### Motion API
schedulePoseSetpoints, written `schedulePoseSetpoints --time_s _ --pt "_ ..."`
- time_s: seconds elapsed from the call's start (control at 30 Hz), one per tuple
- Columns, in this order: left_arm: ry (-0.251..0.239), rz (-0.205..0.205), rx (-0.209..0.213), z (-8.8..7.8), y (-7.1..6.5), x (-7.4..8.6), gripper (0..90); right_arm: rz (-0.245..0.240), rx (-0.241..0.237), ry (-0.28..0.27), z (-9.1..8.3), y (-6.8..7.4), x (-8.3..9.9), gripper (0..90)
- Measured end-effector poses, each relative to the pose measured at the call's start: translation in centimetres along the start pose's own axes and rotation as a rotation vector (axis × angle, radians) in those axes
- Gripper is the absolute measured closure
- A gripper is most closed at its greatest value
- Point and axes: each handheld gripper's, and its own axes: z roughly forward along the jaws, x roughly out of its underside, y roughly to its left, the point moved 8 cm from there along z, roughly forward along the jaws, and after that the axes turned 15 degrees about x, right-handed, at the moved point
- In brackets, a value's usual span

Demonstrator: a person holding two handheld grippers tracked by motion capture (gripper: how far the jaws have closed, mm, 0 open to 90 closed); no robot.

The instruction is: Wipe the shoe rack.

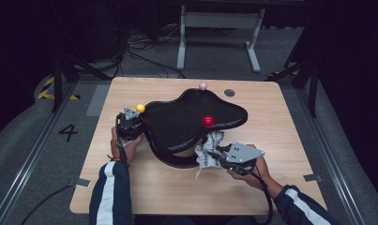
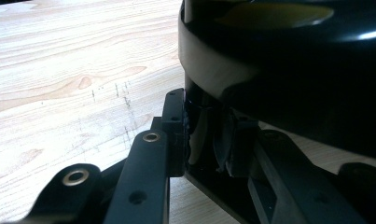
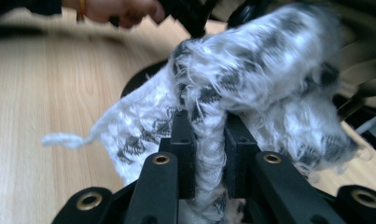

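Your left hand-held gripper (image 1: pixel 129 123) is clamping the rim of the black tray (image 1: pixel 186 119) at its left end, near the yellow ball (image 1: pixel 140 108). In the left gripper view the jaws are pinching the thin lip of the tray (image 2: pixel 279 70), and the grip looks firm. The tray is lying across the middle of the table (image 1: pixel 144 187), with one lobe reaching toward the pink ball (image 1: pixel 203 86) at the far edge and a red ball (image 1: pixel 207 121) sitting on its ribbed surface.

Your right hand-held gripper (image 1: pixel 215 154) is squeezing a bunched fold of the white and grey cloth (image 1: pixel 207 152), just at the near edge of the tray. In the right gripper view the cloth (image 3: pixel 251 79) is spilling out above and to both sides of the jaws, with a loose thread trailing off to the left.

The cloth is handling as soft, light and floppy; it is likely to sag and drag wherever you are not holding it, and its frayed threads may be snagging on the tray's rim. Taking it by a thick gathered fold, as you are doing, is probably the safest hold. The tray looks stiff, smooth and glossy, so it may be sliding on the table unless you are keeping that rim pinched. The red ball could be rolling off if the tray is tipping.
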Motion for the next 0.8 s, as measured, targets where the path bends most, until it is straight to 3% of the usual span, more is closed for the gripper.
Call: schedulePoseSetpoints --time_s 0.13,0.43,0.7,0.8 --pt "-0.003 -0.005 -0.004 0.0 0.0 0.0 74.6 -0.050 -0.008 0.045 0.8 1.4 1.2 77.3" --pt "-0.007 -0.005 -0.010 0.0 -0.1 0.1 74.6 -0.104 -0.075 0.143 2.5 4.2 4.0 77.0" --pt "-0.014 -0.004 0.002 -0.3 -0.1 0.4 74.5 -0.101 -0.064 0.150 3.0 4.3 4.8 77.7" --pt "-0.014 -0.004 0.003 -0.7 -0.2 0.7 74.3 -0.072 -0.062 0.151 3.2 3.7 5.1 78.0"
